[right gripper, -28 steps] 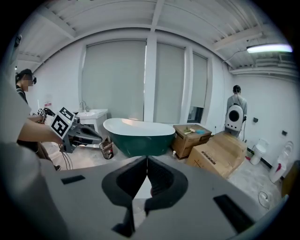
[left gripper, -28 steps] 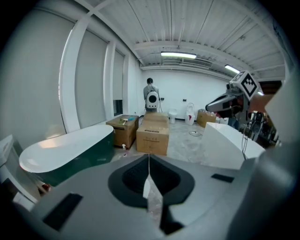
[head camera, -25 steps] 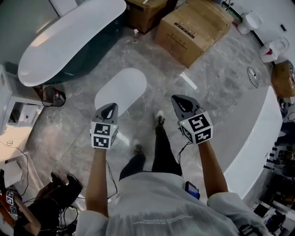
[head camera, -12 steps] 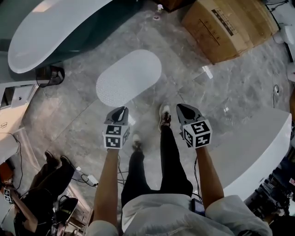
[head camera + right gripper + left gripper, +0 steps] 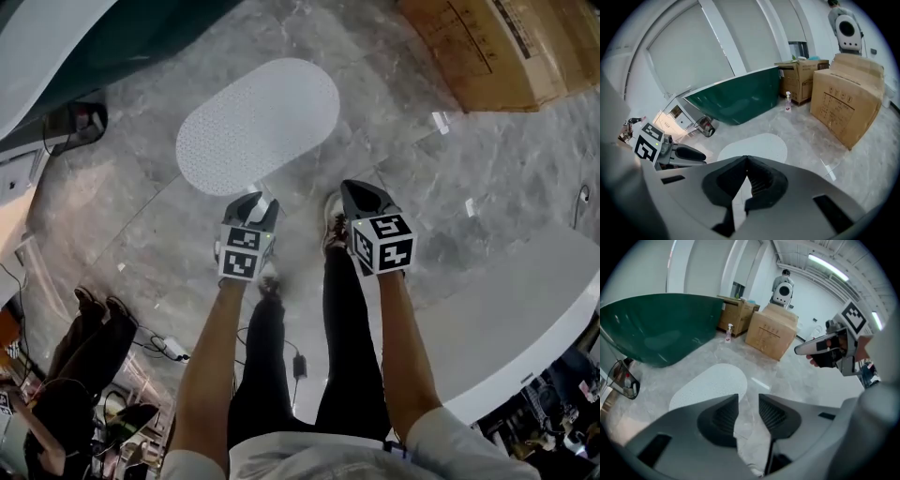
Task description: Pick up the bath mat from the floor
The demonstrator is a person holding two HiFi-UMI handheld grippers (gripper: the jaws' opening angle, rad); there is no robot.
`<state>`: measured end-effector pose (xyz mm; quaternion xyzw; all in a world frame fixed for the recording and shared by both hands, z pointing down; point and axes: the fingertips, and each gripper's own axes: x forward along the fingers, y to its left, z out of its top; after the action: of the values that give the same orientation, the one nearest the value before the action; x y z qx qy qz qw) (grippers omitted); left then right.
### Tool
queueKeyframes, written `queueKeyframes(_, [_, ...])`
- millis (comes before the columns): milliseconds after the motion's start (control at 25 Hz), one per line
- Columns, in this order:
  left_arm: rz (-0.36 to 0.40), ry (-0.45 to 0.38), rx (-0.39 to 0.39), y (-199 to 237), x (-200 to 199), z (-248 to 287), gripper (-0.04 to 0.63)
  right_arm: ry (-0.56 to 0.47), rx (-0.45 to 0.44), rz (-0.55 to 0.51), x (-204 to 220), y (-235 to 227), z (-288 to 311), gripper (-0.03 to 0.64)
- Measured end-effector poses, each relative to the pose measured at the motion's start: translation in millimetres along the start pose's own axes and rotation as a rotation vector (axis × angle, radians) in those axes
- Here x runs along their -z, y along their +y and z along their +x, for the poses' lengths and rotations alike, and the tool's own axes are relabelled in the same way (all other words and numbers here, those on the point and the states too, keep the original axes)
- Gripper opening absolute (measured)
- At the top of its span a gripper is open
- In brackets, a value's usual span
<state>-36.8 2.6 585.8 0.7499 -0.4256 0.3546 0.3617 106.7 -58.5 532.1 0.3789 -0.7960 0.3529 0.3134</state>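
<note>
The bath mat (image 5: 258, 122) is a white, dotted oval lying flat on the grey marble floor, just beyond both grippers. My left gripper (image 5: 255, 202) hangs over its near edge, pointing steeply down. In the left gripper view the mat (image 5: 710, 383) lies ahead and to the left. The left gripper (image 5: 748, 399) has just been opening its jaws; they stand apart with only floor between them. My right gripper (image 5: 354, 190) hovers to the right of the mat's near end, apart from it. In its own view the right gripper (image 5: 746, 160) is shut on nothing, with the mat (image 5: 754, 146) ahead.
A dark green bathtub (image 5: 141, 42) stands at the upper left with a small bin (image 5: 80, 122) beside it. A cardboard box (image 5: 506, 47) is at the upper right, and a white curved tub (image 5: 525, 319) at the right. My shoes (image 5: 333, 225) stand just behind the mat.
Both grippers have dropped toward the floor and the mat has come much closer. The left gripper's jaws, shut before, now show a gap.
</note>
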Motion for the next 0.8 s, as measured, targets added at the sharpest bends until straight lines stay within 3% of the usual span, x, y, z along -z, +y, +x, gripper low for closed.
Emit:
queueKeyframes(200, [-0.013,0.034,-0.008,10.9,30.5,53.0,0.153,0.038,0.039,0.038,40.3,-30.2,44.8,0.015])
queueKeyframes(440, [-0.047,0.053,0.002,33.3,53.4,120.8,0.204,0.051,-0.02,0.076,64.3,-37.9,77.5,0.015])
queueKeyframes(800, [0.018,0.111,0.006,55.6,81.5,205.2,0.23,0.023,-0.049,0.046,80.8,-55.0,138.4,0.015])
